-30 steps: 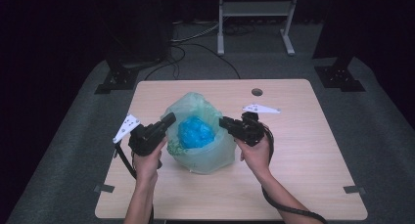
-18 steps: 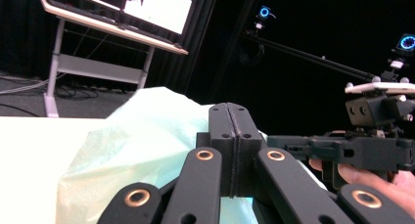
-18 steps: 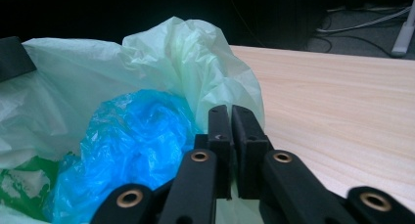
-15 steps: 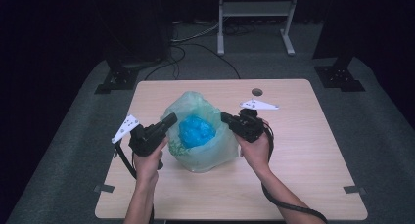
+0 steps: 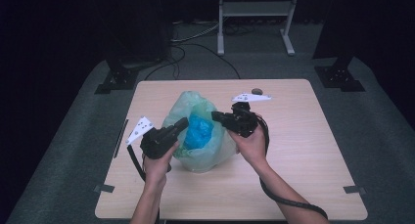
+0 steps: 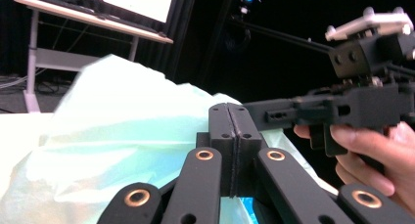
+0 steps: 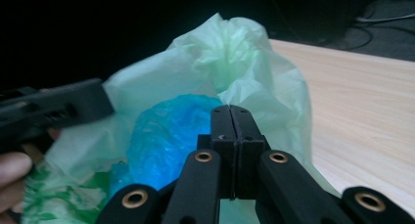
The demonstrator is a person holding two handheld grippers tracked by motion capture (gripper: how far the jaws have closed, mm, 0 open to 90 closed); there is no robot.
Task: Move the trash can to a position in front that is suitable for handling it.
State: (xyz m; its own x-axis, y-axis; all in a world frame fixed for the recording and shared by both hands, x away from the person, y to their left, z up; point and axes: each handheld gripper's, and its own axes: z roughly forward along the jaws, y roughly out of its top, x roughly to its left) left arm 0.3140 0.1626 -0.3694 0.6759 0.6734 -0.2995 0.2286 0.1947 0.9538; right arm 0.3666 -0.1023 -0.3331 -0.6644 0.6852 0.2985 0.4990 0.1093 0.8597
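Your left gripper [image 5: 182, 123] sits at the centre-left of the high view, its jaws pressed fully together; in the left gripper view they meet with no gap, against the film of the pale green plastic bag [image 6: 112, 131], and whether any film is pinched between them cannot be told. Your right gripper [image 5: 216, 117] sits just right of centre in the high view, pointing left toward the other, its jaws likewise closed flat against each other in the right gripper view; whether they clamp the bag's edge cannot be told from here. The green plastic bag [image 5: 195, 131] lies on the wooden worktop [image 5: 303, 150] at the middle of the frame, between your two grippers, its mouth gaping upward. Inside it lies a crumpled blue plastic bag [image 5: 198, 132], which the right gripper view places at centre-left, just behind the closed jaw tips [image 7: 166, 136]. Your left hand [image 5: 157, 166] comes in from the lower edge, and your right hand [image 5: 252, 145] holds its gripper beside the bag's right flank. A small dark round object [image 5: 256, 91] rests on the worktop near its far edge, in the upper centre-right of the high view.
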